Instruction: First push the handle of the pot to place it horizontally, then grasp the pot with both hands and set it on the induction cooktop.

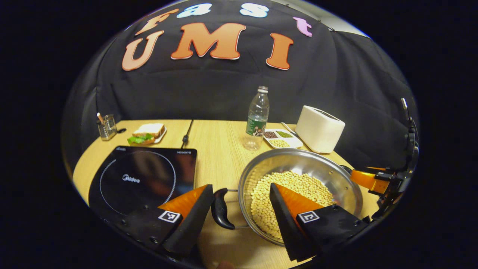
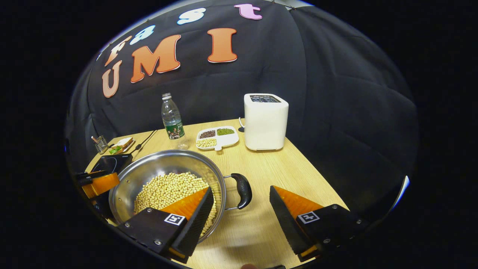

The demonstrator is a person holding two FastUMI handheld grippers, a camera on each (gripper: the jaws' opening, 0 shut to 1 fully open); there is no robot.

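While the pot [image 1: 300, 194] is sitting on the wooden table [image 1: 220, 157] just right of the induction cooktop [image 1: 143, 179], both grippers are straddling its 2 black side handles, which looks like the setup for the 2-handed lift. In the left gripper view, the left gripper [image 1: 242, 209] is spreading its fingers wide, with the left handle [image 1: 221, 209] lying in the gap, beside the left finger, and the right finger hanging over the soybeans [image 1: 289, 201] inside the rim; neither finger is visibly pressing on anything. In the right gripper view, the right gripper [image 2: 242, 211] is likewise gaping wide around the right handle [image 2: 242, 190], its left finger over the beans and its right finger over bare wood. Both handles are appearing to lie level (so the pushing step is, by my judgement, done). The cooktop's glass is lying bare, and only a narrow strip of wood is separating it from the pot, so the path leftward is looking short and open. On the far side, a water bottle [image 1: 257, 117], a divided dish of beans [image 1: 282, 138] and a white toaster [image 1: 320, 129] are standing well apart from that path, while a sandwich plate [image 1: 148, 133] and a small glass [image 1: 107, 127] are sitting beyond the cooktop's far edge. The table's near edge is running close under the pot, so the heavy, loose-filled pot will probably need a level lift.
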